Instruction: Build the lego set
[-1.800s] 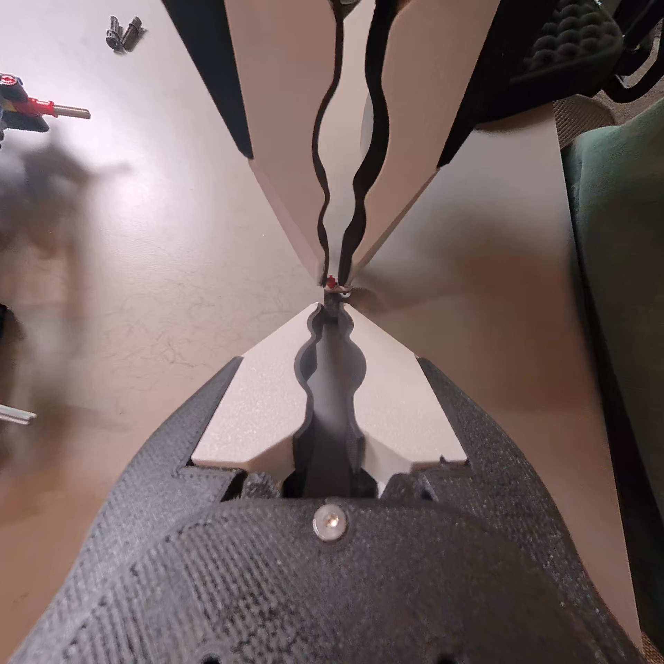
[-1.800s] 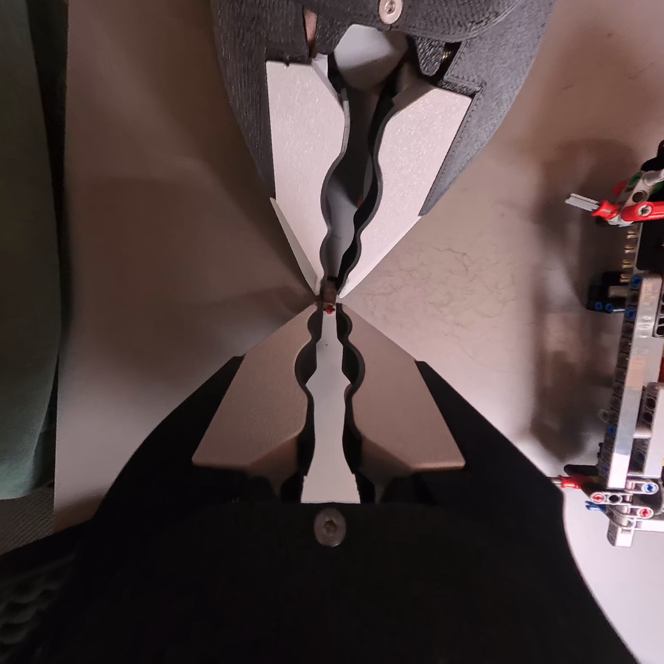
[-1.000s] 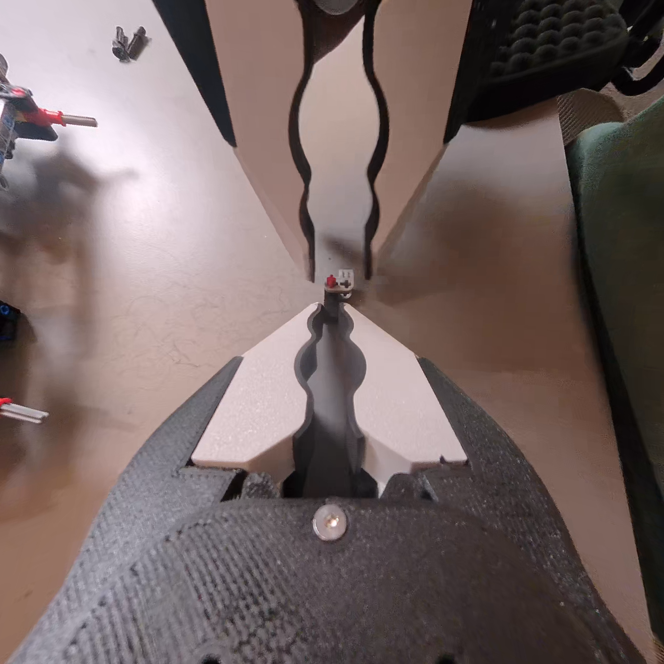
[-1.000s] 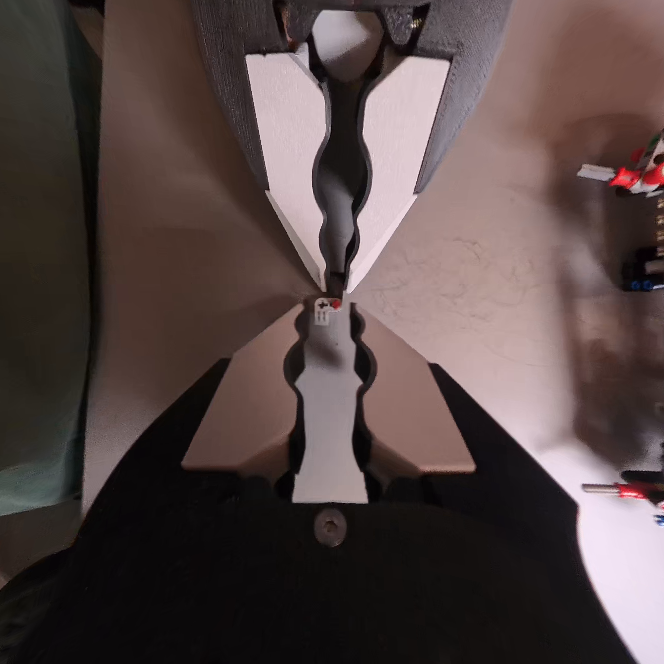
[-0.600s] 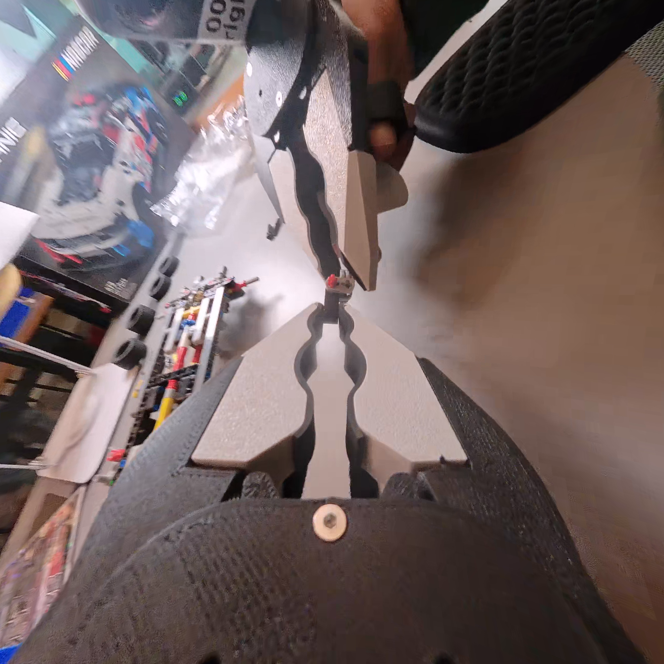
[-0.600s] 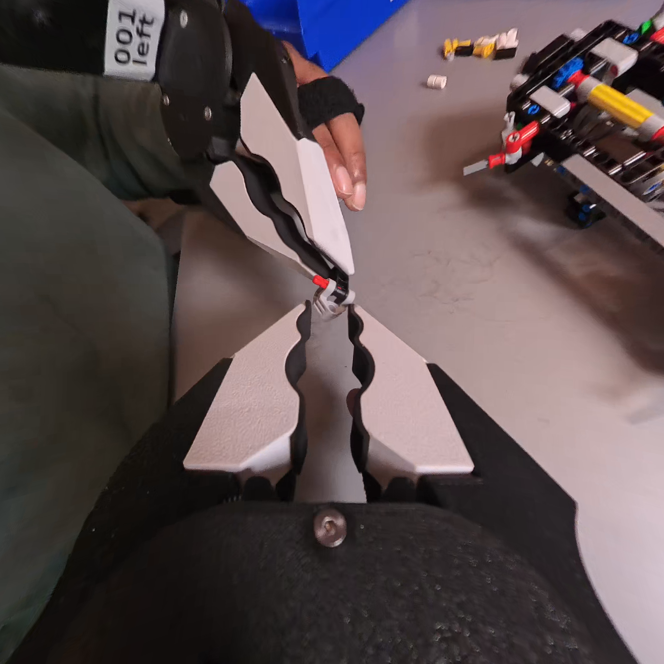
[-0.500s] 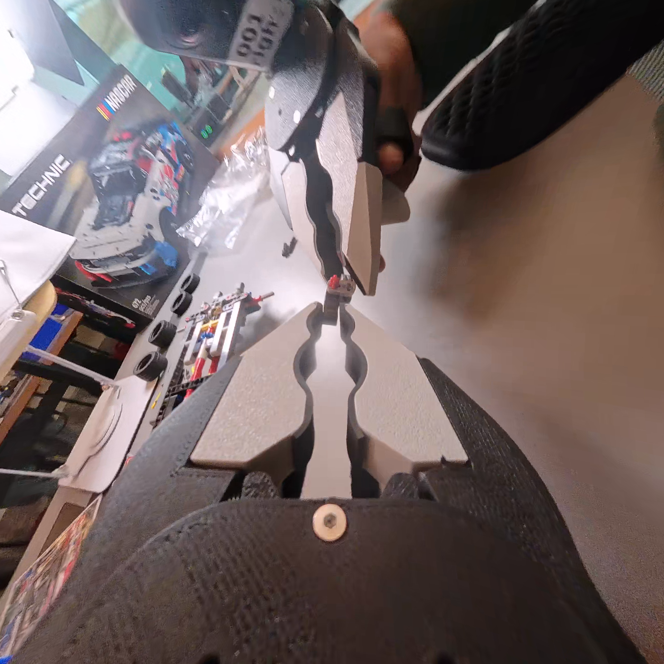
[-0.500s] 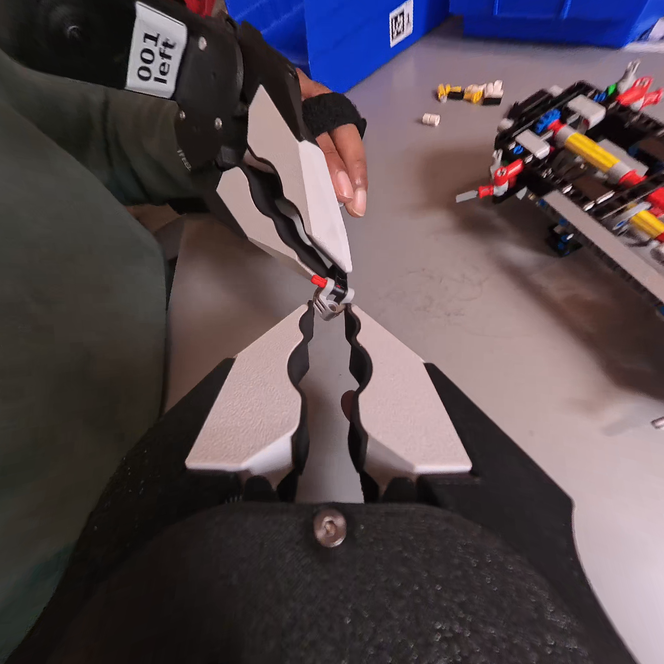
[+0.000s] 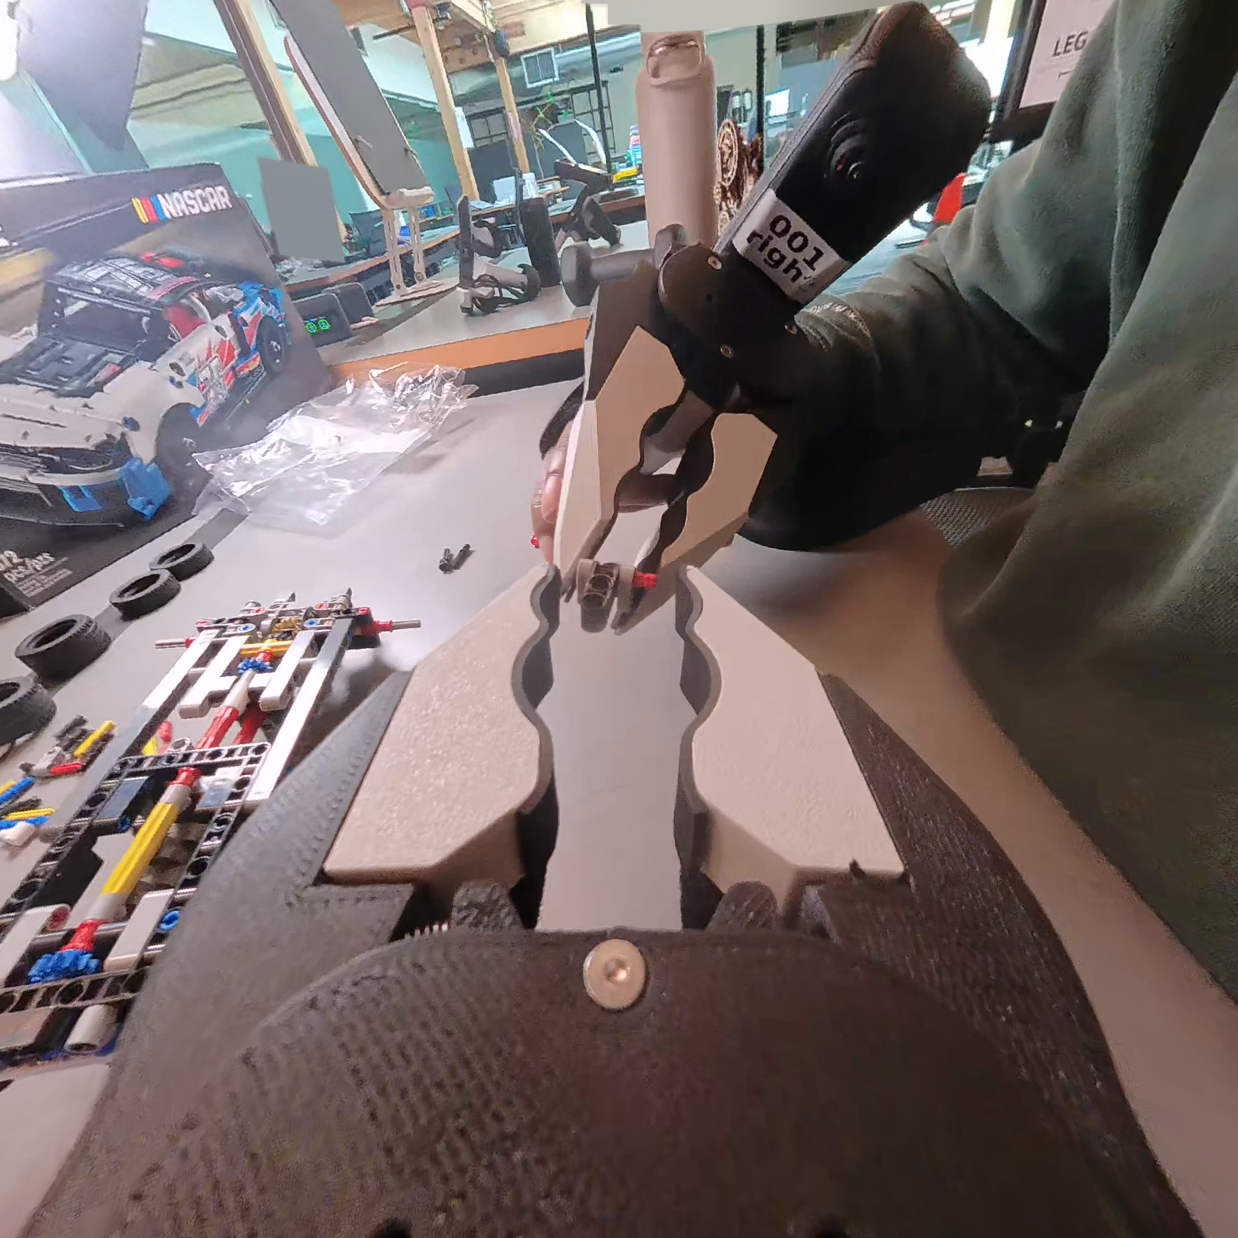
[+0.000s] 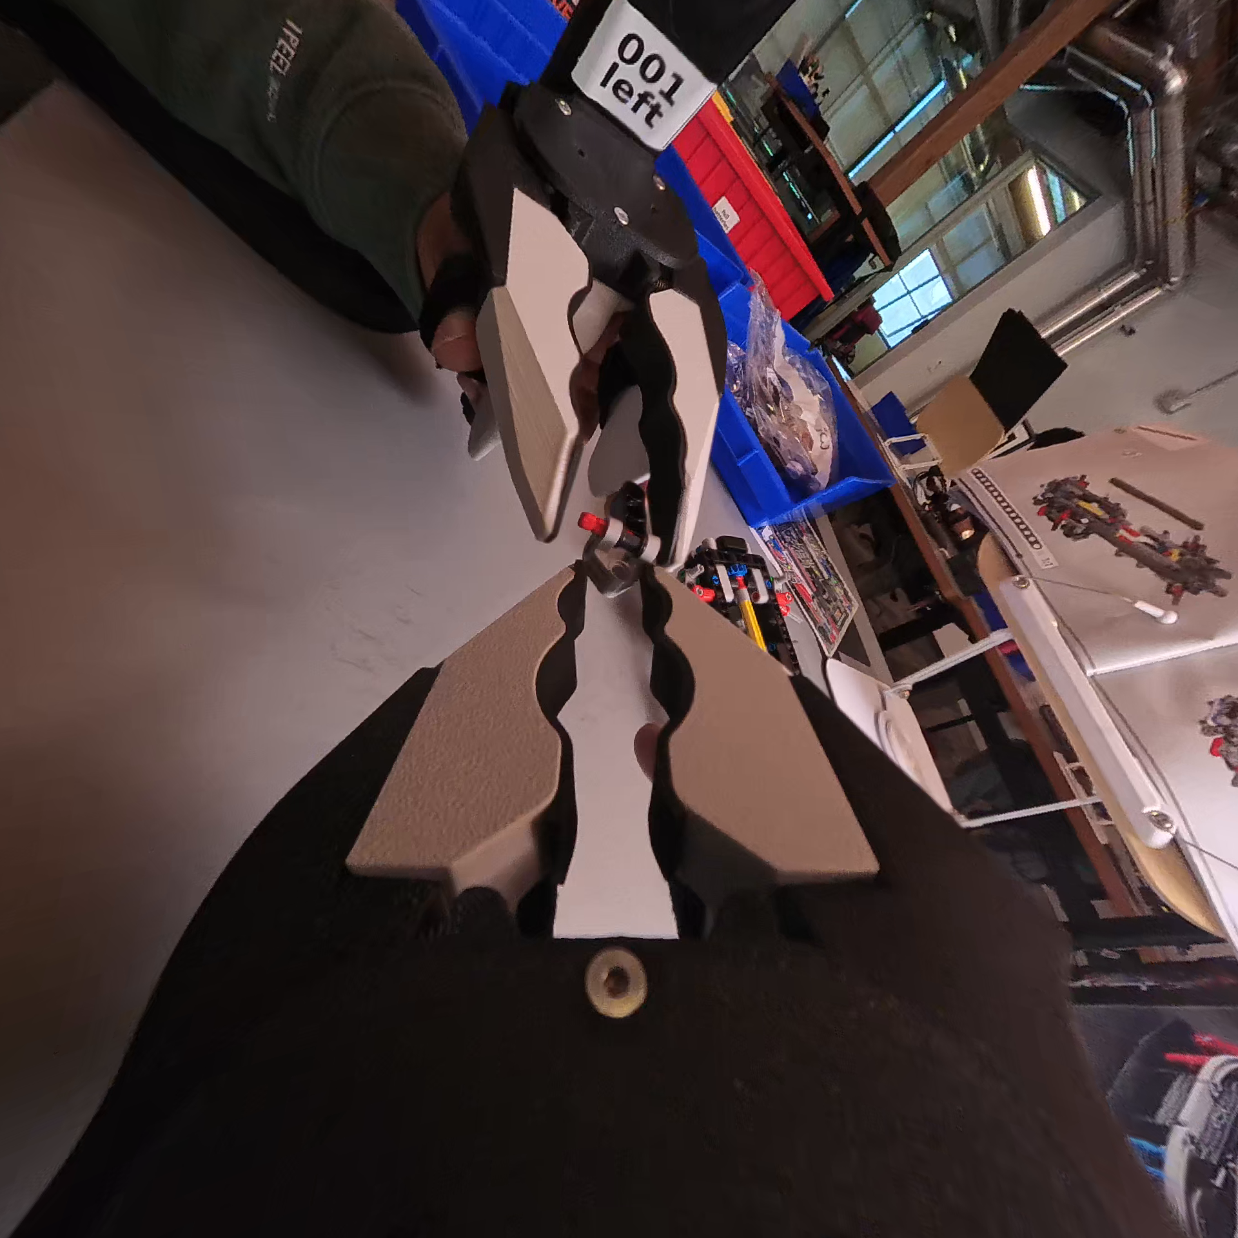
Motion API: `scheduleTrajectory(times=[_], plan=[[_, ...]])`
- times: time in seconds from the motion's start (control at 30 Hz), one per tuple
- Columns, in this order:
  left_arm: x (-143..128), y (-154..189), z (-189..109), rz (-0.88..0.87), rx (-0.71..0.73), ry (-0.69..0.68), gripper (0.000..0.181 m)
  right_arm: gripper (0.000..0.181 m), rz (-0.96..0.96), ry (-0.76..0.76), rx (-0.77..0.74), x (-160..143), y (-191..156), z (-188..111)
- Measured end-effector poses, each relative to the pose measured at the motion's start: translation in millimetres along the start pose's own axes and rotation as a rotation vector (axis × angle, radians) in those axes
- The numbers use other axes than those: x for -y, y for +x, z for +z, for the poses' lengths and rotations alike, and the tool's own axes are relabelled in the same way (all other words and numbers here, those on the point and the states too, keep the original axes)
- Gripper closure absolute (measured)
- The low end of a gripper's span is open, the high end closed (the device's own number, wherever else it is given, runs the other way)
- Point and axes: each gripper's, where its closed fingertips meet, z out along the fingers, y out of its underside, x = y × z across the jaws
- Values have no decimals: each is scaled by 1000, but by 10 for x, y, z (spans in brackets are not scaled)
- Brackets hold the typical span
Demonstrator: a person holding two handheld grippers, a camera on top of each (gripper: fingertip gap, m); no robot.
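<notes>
Left tool [image 9: 616, 577]: jaws stood wide apart, gripping nothing.
Right tool [image 10: 613, 576]: clamped on a small grey lego connector with a red pin [image 9: 601, 584], held above the grey worktop [image 9: 469, 482].
Writing: a white printed sticker [image 9: 787, 258] on the right tool's body; a printed cardboard set box [image 9: 134, 335] behind.
Tyres: four loose black rubber tyres [image 9: 144, 589] beside one part-built multicoloured lego chassis [image 9: 201, 723].

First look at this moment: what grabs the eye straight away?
Centre of both views: the two grippers meet tip to tip above the table, the right gripper pinching a small grey connector with a red pin while the left gripper stands open around it. To the left on the table lies the half-built Lego chassis, with loose black tyres and the race-car set box behind.
</notes>
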Motion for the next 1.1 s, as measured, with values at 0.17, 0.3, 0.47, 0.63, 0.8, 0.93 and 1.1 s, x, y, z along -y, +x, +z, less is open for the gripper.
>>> scheduleTrajectory(times=[0.17,0.3,0.47,0.63,0.8,0.93,1.1], plan=[[10,13,-16,54,5,-4,160,168,-21,13,-17,21,-15,10],[8,21,-17,85,8,-13,160,168,-6,34,-17,27,-25,12],[16,26,-24,100,8,-12,160,168,37,58,-14,42,-28,15],[15,-18,-28,111,37,-15,160,168,200,101,-2,15,-8,36],[28,-9,-30,104,32,-7,160,166,413,183,71,75,1,2],[43,28,-20,93,13,7,160,168,470,207,102,103,-29,-16],[9,27,-8,53,3,-1,160,168,518,210,135,68,-53,-8]])
